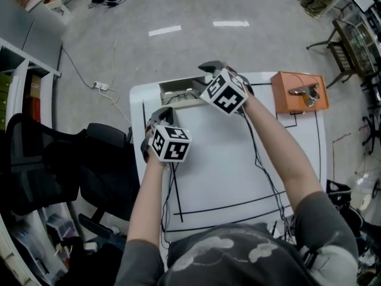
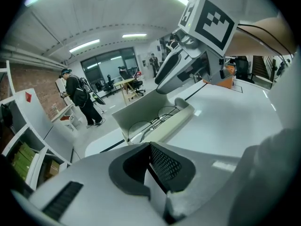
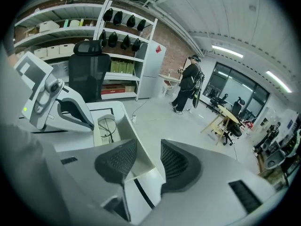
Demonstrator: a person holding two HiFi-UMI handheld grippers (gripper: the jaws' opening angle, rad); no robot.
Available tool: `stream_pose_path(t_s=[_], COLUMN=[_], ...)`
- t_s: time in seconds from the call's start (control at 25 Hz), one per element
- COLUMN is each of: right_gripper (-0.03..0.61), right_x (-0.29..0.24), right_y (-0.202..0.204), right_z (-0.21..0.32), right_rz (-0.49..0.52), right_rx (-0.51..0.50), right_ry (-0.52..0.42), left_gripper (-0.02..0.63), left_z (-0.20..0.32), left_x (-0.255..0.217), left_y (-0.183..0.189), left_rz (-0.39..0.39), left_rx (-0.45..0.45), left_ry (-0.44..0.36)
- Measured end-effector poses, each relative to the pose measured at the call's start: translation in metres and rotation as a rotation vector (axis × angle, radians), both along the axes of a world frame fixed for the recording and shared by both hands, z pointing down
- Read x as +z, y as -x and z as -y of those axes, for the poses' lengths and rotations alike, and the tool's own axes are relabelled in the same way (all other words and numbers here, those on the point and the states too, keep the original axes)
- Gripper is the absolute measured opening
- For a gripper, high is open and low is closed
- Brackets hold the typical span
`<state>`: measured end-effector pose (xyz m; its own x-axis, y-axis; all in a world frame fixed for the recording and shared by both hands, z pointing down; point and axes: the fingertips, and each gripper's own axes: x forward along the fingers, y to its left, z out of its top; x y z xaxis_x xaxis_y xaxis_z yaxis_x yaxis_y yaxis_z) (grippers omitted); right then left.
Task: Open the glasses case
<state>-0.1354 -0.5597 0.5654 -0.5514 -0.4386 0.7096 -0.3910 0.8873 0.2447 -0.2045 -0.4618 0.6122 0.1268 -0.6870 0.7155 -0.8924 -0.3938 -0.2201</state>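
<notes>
The glasses case [image 2: 171, 125] lies open at the far edge of the white table [image 1: 238, 171], with its lid [image 2: 141, 108] standing up along the far side. In its tray lies a pair of thin wire-rimmed glasses [image 2: 151, 123]. The right gripper [image 1: 211, 68] is at the case's right end. Its jaws are partly apart with the end of the lid between them; whether a pad touches the lid is hard to make out. The left gripper [image 1: 157, 114] hovers near the case's left end, its jaws closed together on nothing. At the table's far right corner sits an orange box [image 1: 287, 99] with a grey metal piece [image 1: 306, 92] lying on top.
</notes>
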Motion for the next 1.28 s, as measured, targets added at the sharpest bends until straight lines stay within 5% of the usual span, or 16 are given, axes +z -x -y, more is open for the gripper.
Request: stream_pose_path(t_s=[0.56, 0.88, 1.28], right_gripper=[0.112, 0.002, -0.002], right_x=[-0.049, -0.088, -0.111], right_y=[-0.011, -0.031, -0.069], right_z=[-0.042, -0.088, -0.171], right_rz=[0.103, 0.111, 0.175], right_rx=[0.066, 0.090, 0.112], right_ry=[-0.025, -0.088, -0.134], left_gripper=[0.002, 0.002, 0.002], left_z=[-0.016, -0.058, -0.130], left_x=[-0.043, -0.091, -0.132], left_y=[0.007, 0.004, -0.020], left_rz=[-0.074, -0.076, -0.103], left_rx=[-0.055, -0.067, -0.083], left_ry=[-0.069, -0.124, -0.176])
